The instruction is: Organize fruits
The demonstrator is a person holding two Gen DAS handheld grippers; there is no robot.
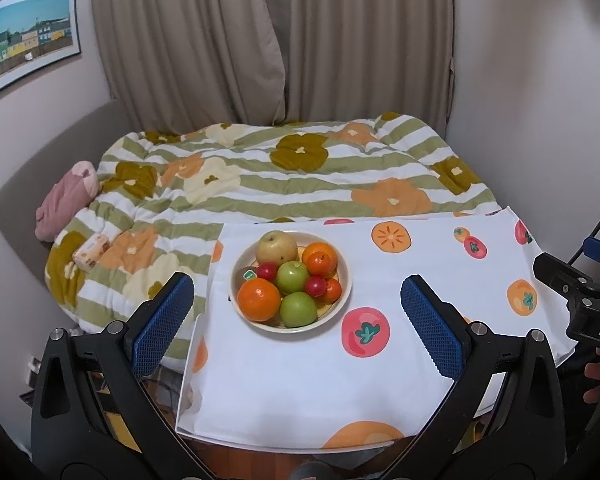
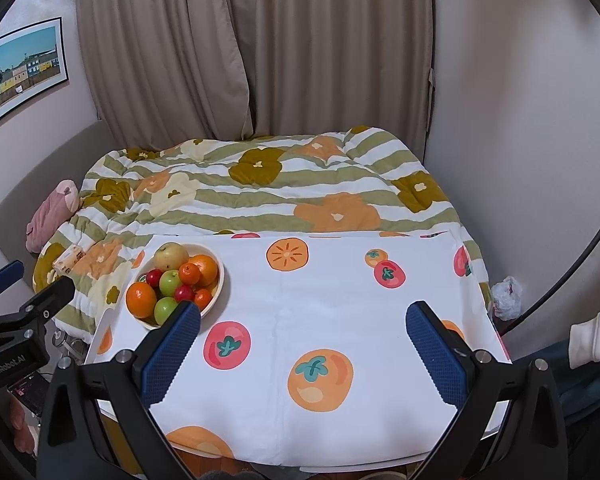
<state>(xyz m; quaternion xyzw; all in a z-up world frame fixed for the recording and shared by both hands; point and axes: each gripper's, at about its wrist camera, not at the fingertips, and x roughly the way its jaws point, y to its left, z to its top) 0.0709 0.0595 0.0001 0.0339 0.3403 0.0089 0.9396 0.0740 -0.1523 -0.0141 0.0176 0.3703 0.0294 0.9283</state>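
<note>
A cream bowl (image 1: 342,268) stands on the table near its far left corner, heaped with fruit: a yellow pear (image 1: 277,247), oranges (image 1: 259,299), green apples (image 1: 293,277) and small red fruits (image 1: 315,286). My left gripper (image 1: 296,300) is open and empty, held above the table's near edge with the bowl between its fingers in view. My right gripper (image 2: 302,328) is open and empty over the table's middle. The bowl (image 2: 220,280) lies to its far left, by the left fingertip (image 2: 186,320).
The table wears a white cloth (image 2: 320,300) printed with persimmons and tomatoes. A bed with a striped floral quilt (image 1: 300,176) lies right behind it. A pink cushion (image 1: 66,200) and a small box (image 1: 92,252) rest on the bed's left. A white bag (image 2: 508,296) sits right of the table.
</note>
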